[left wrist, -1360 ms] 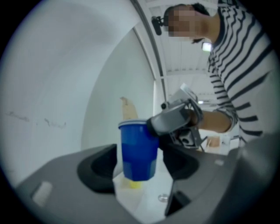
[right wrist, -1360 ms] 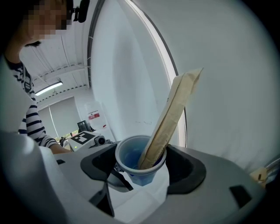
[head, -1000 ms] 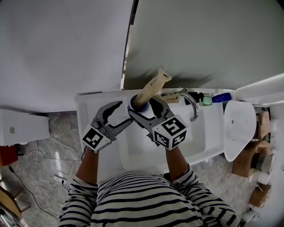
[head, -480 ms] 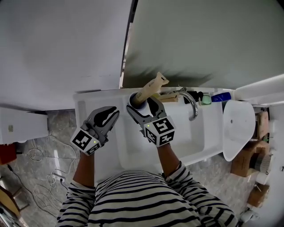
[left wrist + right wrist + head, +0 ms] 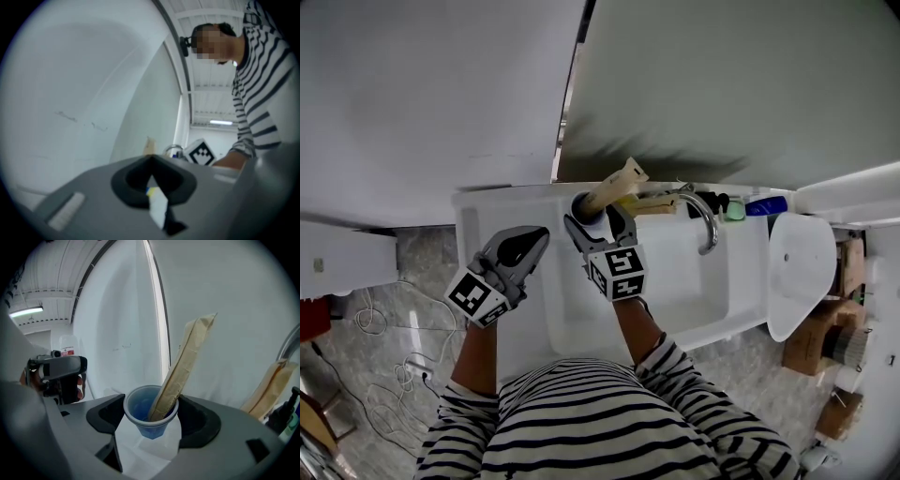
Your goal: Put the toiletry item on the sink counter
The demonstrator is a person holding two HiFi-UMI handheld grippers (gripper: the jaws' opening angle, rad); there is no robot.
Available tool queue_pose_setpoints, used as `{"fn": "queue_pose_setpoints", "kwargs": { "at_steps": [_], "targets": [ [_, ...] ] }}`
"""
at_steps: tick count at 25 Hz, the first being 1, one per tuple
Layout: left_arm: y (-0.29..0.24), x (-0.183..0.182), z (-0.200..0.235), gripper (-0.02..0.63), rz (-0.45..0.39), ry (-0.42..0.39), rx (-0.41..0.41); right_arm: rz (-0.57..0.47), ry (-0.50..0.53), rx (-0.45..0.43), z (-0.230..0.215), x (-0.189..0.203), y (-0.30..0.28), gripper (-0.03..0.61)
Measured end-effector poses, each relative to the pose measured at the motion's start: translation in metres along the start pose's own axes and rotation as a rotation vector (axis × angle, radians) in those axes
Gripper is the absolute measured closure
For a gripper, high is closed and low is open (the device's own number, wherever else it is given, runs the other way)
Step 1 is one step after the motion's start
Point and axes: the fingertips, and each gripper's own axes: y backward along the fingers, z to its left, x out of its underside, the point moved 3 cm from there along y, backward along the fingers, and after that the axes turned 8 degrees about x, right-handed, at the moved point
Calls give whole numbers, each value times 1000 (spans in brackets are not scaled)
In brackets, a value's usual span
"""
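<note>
Clamped on the blue cup (image 5: 140, 409), the right gripper's (image 5: 592, 220) jaws press its sides just under the rim. The left gripper's (image 5: 525, 248) jaws have just been closing and now meet on nothing. A tan paper-wrapped packet (image 5: 185, 366) stands in the cup, over the back left corner of the sink counter (image 5: 502, 211), near the wall. I cannot tell whether the base is down.

To place it well, keep the cup upright and set it flat, clear of the basin (image 5: 675, 281) edge. Let go only once it sits steady (the load looks top-heavy), then draw back level, clear of the rim.

The packet's long axis runs steeply up. Its lower end sits in the cup and its top leans toward the wall and the faucet (image 5: 705, 220).
</note>
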Motion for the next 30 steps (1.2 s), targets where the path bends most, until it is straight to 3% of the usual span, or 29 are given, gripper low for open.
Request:
{"fn": "queue_pose_setpoints", "kwargs": {
  "at_steps": [16, 30],
  "targets": [
    [0, 2, 1, 606, -17, 24, 15, 47, 49, 80, -5, 45, -34, 256],
    [1, 1, 3, 606, -19, 25, 12, 28, 81, 125, -1, 52, -45, 256]
  ]
}}
